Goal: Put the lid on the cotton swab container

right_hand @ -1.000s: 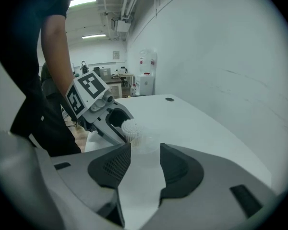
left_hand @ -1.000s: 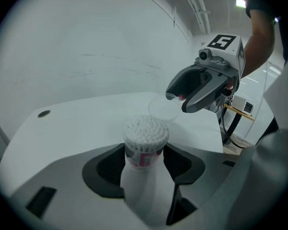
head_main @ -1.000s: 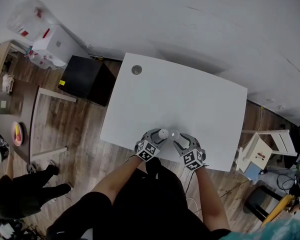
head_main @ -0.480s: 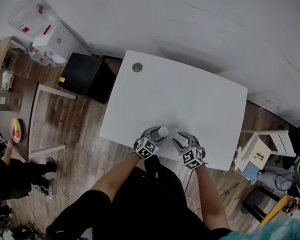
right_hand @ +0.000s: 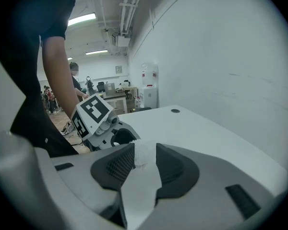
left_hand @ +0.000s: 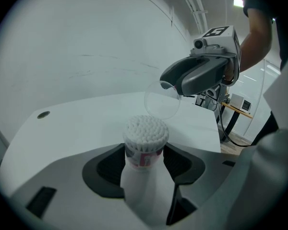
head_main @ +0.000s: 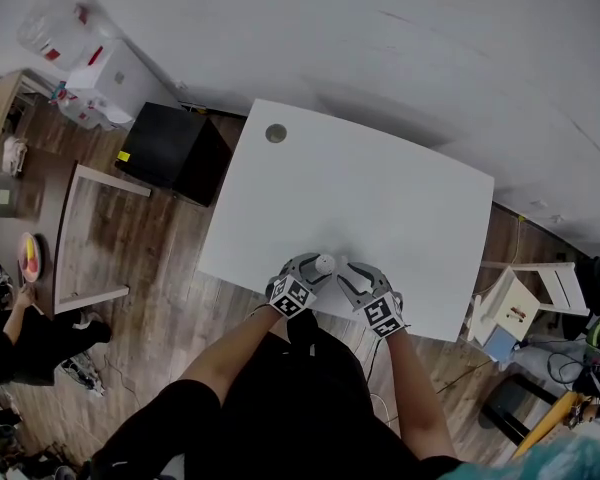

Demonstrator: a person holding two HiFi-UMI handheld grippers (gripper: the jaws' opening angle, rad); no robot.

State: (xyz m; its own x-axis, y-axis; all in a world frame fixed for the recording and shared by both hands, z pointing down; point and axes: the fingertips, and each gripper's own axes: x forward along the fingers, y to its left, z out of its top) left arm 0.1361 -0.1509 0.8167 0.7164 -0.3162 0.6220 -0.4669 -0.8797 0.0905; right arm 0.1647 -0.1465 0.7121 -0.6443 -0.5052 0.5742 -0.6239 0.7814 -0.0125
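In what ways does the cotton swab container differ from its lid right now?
The container is packed with white swabs; the lid is clear and empty. The container stands upright in the left gripper; the lid is on edge between the closing jaws of the right gripper. Both are round.

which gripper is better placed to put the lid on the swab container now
Right. The left gripper is clamped on the cotton swab container, holding it upright. The right gripper is closing its jaws on the clear lid, close beside the container's top.
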